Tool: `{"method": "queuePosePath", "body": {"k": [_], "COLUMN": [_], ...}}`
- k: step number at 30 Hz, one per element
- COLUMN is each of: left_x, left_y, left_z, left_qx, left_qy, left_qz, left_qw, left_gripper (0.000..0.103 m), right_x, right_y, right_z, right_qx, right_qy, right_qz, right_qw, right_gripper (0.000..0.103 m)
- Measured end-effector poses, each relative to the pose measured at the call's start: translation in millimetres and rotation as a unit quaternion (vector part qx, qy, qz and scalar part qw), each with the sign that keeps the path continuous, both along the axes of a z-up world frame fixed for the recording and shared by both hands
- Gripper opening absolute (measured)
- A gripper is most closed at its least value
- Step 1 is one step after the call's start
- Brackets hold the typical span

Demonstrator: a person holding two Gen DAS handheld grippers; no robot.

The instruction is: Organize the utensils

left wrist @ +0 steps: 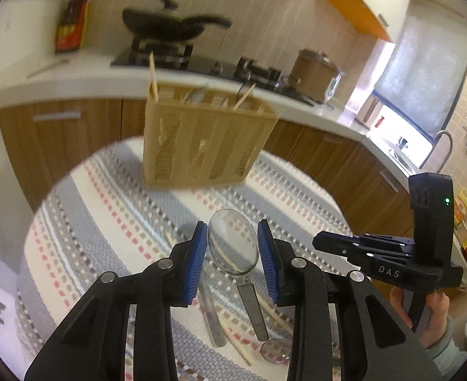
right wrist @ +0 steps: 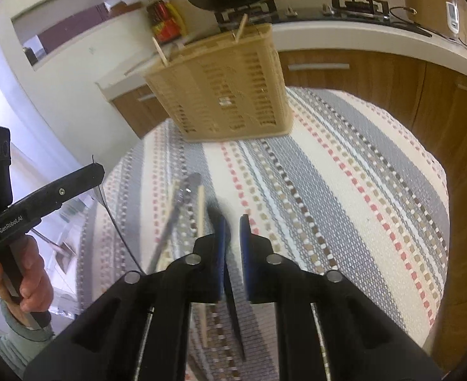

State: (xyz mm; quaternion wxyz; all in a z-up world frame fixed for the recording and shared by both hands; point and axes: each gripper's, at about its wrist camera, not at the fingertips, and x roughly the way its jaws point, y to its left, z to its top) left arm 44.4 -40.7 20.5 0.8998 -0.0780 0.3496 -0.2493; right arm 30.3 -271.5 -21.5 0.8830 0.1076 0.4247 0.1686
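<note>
Both views blurred; left gripper (left wrist: 232, 255) fingers apart around spoon (left wrist: 233, 244); right gripper (right wrist: 232, 247) clamps dark utensil (right wrist: 233, 311)

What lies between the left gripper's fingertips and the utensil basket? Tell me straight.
In the left wrist view, the open left gripper brackets a spoon. Beyond it, only bare striped tablecloth runs up to the basket.
</note>
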Motion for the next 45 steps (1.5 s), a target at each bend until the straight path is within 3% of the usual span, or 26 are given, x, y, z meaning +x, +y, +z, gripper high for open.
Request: {"method": "queuePosePath", "body": {"k": [5, 8, 9, 10, 15, 22, 26, 30, 32, 36, 39, 45], "left_x": [-3.6, -2.9, -2.8, -4.6, -9.5, -15.8, -16.0, -16.4, -14.8, -12.8, -11.7, -10.2], "left_y": [-3.8, 3.0, 7.5, 11.9, 38.2, 71.3, 78.3, 78.0, 76.0, 70.1, 64.9, 52.9], "left_z": [8.8, 5.1, 4.3, 4.3, 10.6, 26.5, 24.6, 20.7, 18.9, 16.6, 18.7, 34.2], "left_qx": [0.014, 0.015, 0.014, 0.013, 0.01, 0.005, 0.0, 0.001, 0.003, 0.007, 0.011, 0.021], "left_qy": [-0.02, -0.017, -0.016, -0.017, -0.024, -0.046, -0.042, -0.038, -0.037, -0.036, -0.042, -0.078], "left_qz": [-0.002, 0.004, 0.007, 0.012, 0.033, 0.06, 0.065, 0.061, 0.057, 0.051, 0.045, 0.039], "left_qw": [0.9997, 0.9997, 0.9997, 0.9997, 0.9991, 0.9971, 0.997, 0.9974, 0.9977, 0.9981, 0.998, 0.996], "left_gripper": [0.031, 0.031, 0.031, 0.031, 0.031, 0.031, 0.031, 0.031, 0.031, 0.031, 0.031, 0.031], "right_x": [11.6, 18.8, 18.0, 15.3, -9.0, -11.8, -6.8, 2.6, 3.9, 9.6, 8.9, 8.8], "right_y": [1.7, 17.3, 28.5, 37.2, 88.3, 132.2, 150.5, 154.8, 156.5, 148.1, 136.3, 100.7], "right_z": [-12.0, -24.1, -26.5, -26.8, -28.3, -50.3, -58.5, -68.0, -67.6, -63.2, -50.4, 8.1], "right_qx": [-0.017, -0.039, -0.048, -0.055, -0.139, -0.189, -0.226, -0.234, -0.237, -0.202, -0.177, -0.122], "right_qy": [0.019, 0.051, 0.058, 0.057, 0.036, 0.075, 0.09, 0.107, 0.108, 0.113, 0.096, 0.001], "right_qz": [0.004, 0.039, 0.063, 0.082, 0.183, 0.269, 0.291, 0.308, 0.313, 0.317, 0.301, 0.232], "right_qw": [1.0, 0.997, 0.995, 0.994, 0.973, 0.941, 0.925, 0.916, 0.913, 0.92, 0.932, 0.965], "right_gripper": [0.009, 0.033, 0.048, 0.051, 0.047, 0.047, 0.047, 0.047, 0.035, 0.034, 0.034, 0.034]}}
